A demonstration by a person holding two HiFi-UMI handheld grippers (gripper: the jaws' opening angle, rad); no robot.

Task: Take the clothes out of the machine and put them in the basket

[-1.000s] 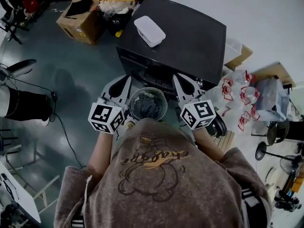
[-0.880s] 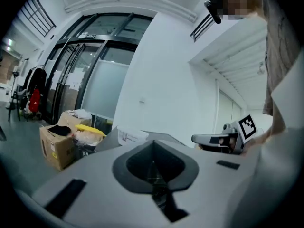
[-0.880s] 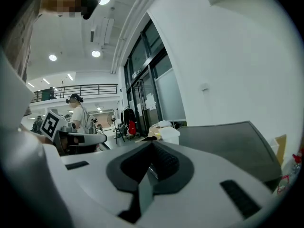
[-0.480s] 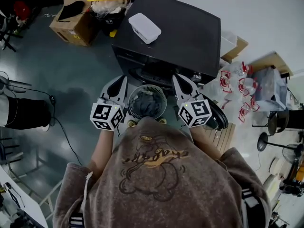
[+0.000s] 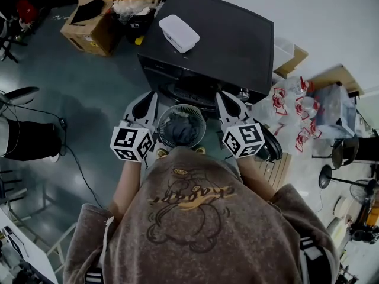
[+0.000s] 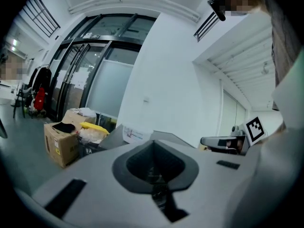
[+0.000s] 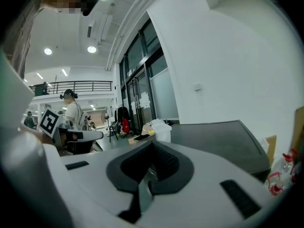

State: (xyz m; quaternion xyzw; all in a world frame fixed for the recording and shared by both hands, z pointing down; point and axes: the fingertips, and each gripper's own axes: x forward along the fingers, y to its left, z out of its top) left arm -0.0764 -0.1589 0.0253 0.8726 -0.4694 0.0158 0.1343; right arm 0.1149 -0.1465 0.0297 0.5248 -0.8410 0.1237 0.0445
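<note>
Grippers come first, close in front of the person. The left gripper (image 5: 149,99) is at 9 o'clock from the basket (image 5: 164,136), and the right gripper (image 5: 224,99) is at 3 o'clock. Both have their fingers pressed tight together, with nothing held.

The round basket stands on the floor between them, with dark clothes (image 5: 182,130) lying inside it. At 12 o'clock, just past the basket, is the black machine (image 5: 225,46), with a white box (image 5: 179,33) on top. I cannot tell if more clothes wait inside.

Shut fingers cannot grab cloth, so they could just poke it or bump the machine's front. The basket is very near both grippers, so a careless swing could tip it and spill the clothes.
</note>
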